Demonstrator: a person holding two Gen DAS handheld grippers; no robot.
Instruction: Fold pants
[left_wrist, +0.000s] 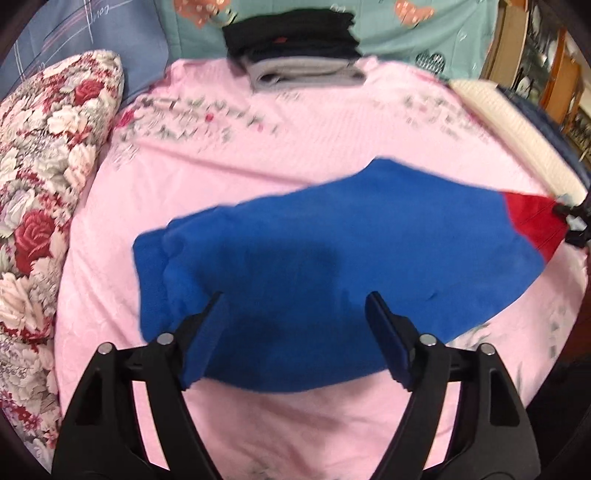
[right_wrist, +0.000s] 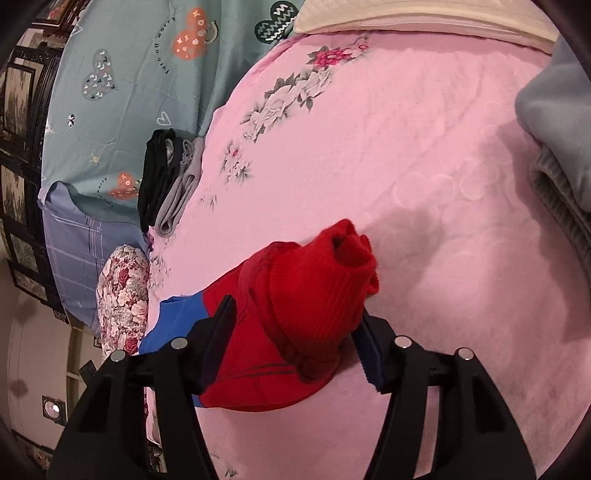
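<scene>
Both grippers, left (left_wrist: 295, 314) and right (right_wrist: 295, 317), hold jaws spread over the pants (left_wrist: 314, 258) on the bed (left_wrist: 295, 129).

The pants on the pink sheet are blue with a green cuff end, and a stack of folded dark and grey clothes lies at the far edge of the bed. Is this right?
Not quite: the cuff end of the pants is red, not green, as the right wrist view shows. The rest holds: the pants are blue on the pink sheet, and the stack of folded dark and grey clothes lies at the far edge.
</scene>
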